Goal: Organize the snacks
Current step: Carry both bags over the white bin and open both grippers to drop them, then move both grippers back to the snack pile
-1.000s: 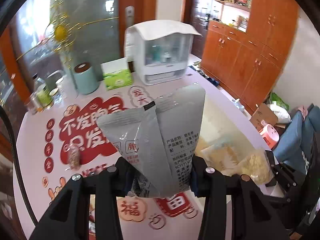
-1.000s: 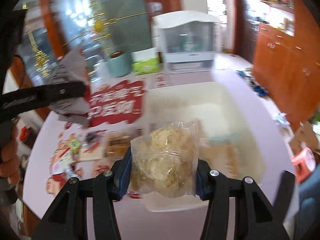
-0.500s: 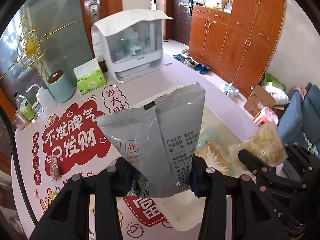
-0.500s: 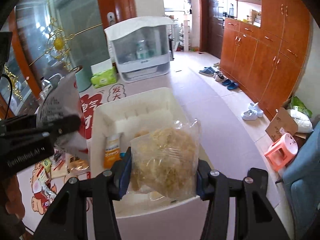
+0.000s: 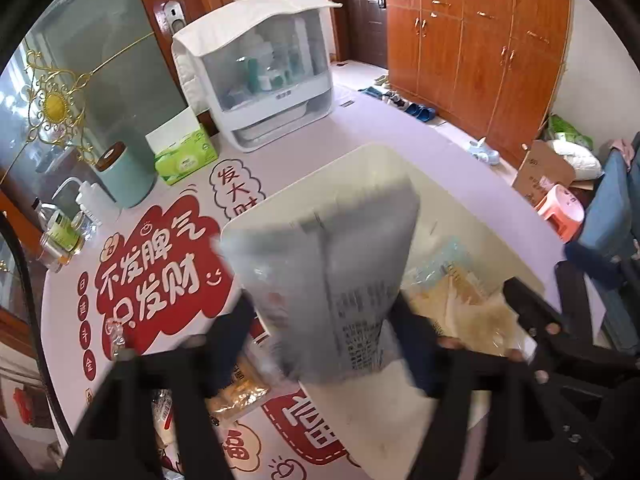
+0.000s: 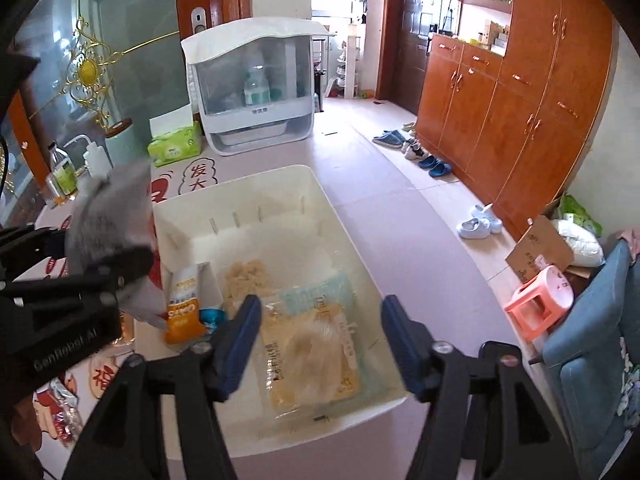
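Note:
A white plastic bin (image 6: 332,208) stands on the table and holds several snacks, among them an orange packet (image 6: 184,312) and a clear bag of pale crisps (image 6: 312,356). My right gripper (image 6: 320,340) is open and empty just above that clear bag. My left gripper (image 5: 324,332) is spread wide around a grey foil snack bag (image 5: 340,272), which is blurred over the bin's (image 5: 460,200) left edge; the same bag shows at the left in the right wrist view (image 6: 116,216). The left jaws stand apart and no longer pinch the bag.
A white lidded cabinet (image 6: 256,92), a green tissue box (image 6: 174,148), a teal canister (image 5: 124,176) and bottles (image 5: 60,236) stand at the table's back. Loose snack packets (image 5: 236,392) lie on the red printed mat (image 5: 160,276) left of the bin. Wooden cupboards (image 6: 520,92) are at right.
My right gripper opened and dropped the clear crisp bag into the bin. My left gripper opened from its grip on the grey bag, which is now blurred and moving over the bin.

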A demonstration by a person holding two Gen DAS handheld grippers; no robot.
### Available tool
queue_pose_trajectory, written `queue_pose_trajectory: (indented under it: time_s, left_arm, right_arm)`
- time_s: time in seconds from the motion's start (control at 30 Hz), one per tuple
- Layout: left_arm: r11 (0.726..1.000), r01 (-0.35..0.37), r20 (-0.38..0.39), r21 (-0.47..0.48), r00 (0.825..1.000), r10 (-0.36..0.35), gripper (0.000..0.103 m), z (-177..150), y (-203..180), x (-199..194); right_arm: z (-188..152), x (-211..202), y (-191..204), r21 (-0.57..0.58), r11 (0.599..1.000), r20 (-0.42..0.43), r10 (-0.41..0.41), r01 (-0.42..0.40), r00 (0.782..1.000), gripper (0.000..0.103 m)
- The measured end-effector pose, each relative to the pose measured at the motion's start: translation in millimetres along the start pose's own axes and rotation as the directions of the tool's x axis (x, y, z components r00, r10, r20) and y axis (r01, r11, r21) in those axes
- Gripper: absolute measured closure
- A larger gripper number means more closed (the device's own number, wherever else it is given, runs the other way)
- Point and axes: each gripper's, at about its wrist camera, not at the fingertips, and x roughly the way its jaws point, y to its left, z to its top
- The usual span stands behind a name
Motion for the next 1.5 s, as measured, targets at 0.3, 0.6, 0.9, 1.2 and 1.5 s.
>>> queue_pose_trajectory:
  time_s: [0.3, 0.6, 0.9, 1.2, 1.5]
  left_arm:
    - [0.999, -0.022, -0.017, -0.033, 1.0, 0.021, 0.019, -18, 17, 3]
    - [0.996, -0.038, 0.019, -0.086, 0.999, 0.04, 0.018, -39, 41, -17]
    - [0.986, -0.041, 0.074, -0.162, 0.996, 0.054, 0.018, -59, 71, -48]
    - [0.976, -0.049, 0.106, -0.213, 0.992, 0.073, 0.018, -77, 101, -74]
    - [0.968, -0.073, 0.136, -0.24, 0.985, 0.108, 0.018, -96, 128, -97]
  right_arm:
    - [-5, 1, 8, -0.008, 1.0, 0.01, -0.004, 0.004, 1.0, 0.029]
    - [-12, -8, 25, -0.029, 1.0, 0.033, 0.006, -0.005, 0.999, 0.029]
    - [-17, -25, 44, -0.038, 0.999, 0.071, 0.017, -0.014, 0.997, 0.029]
    - [-15, -49, 63, -0.034, 0.998, 0.121, 0.056, -0.053, 0.991, 0.029]
    - [-14, -71, 89, -0.06, 0.994, 0.175, 0.097, -0.087, 0.98, 0.029]
